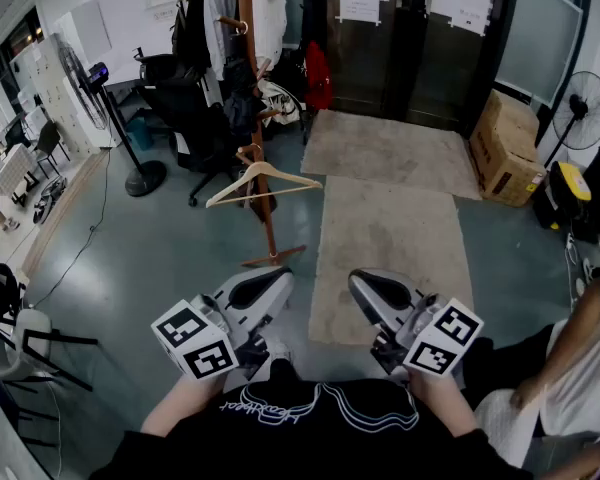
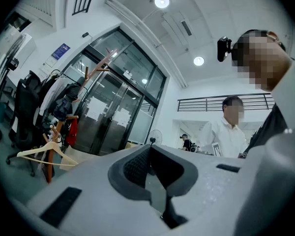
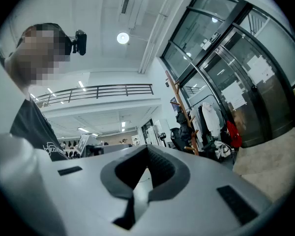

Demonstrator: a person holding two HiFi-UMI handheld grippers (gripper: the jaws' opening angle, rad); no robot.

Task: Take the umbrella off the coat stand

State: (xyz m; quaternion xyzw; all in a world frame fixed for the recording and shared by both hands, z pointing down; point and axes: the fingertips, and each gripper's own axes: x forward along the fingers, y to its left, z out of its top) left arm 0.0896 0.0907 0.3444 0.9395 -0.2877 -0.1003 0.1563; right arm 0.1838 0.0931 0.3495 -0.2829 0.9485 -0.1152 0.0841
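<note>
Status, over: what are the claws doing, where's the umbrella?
Shut, empty: left claw, right claw. Well ahead, coat stand; umbrella not made out among clothes. Low on stand, wooden hanger.

I wore a black shirt (image 1: pixel 310 413) with a white looping line print across the chest. My left gripper (image 1: pixel 276 276) and right gripper (image 1: pixel 358 282) were pale grey shells with small black slots and dark grey padded jaws. Each carried a white cube (image 1: pixel 193 340) bearing black square markers.

coat stand (image 1: pixel 267 218) stands left of the floor mats (image 1: pixel 390 238); boxes (image 1: pixel 505 153) lie right of them.
</note>
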